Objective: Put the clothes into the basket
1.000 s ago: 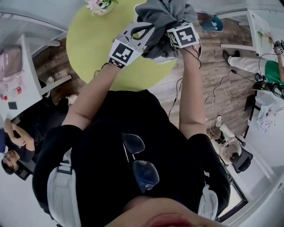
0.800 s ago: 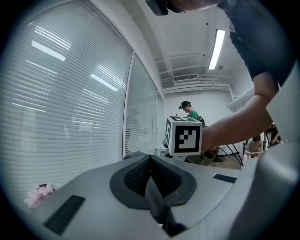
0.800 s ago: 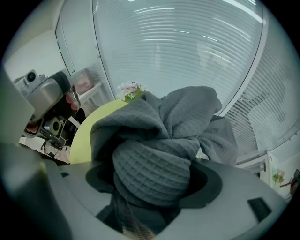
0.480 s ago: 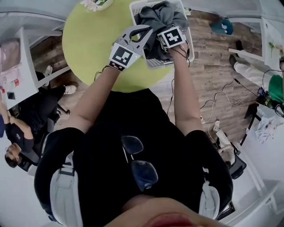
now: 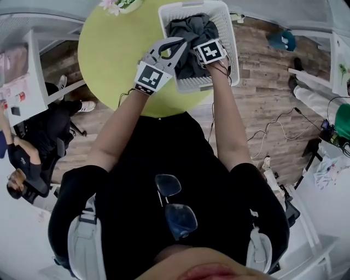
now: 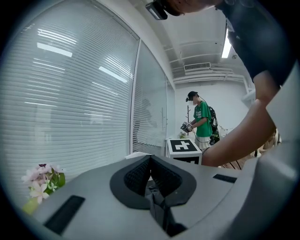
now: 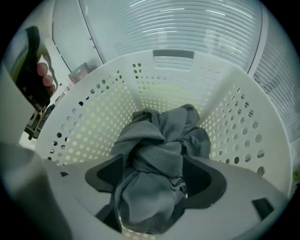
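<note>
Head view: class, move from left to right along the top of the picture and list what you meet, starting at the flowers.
Flowers → left hand-held gripper → right hand-held gripper, shut on the grey clothes → teal object on the floor. The basket spans both grippers, so it is left out.

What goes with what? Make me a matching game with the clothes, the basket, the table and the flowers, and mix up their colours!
Things:
1. clothes
2. basket
3. table
4. flowers

Colours:
A. white
B. pink
C. grey
D. yellow-green

Right pairs: 1-C, 2-A, 3-D, 4-B.
</note>
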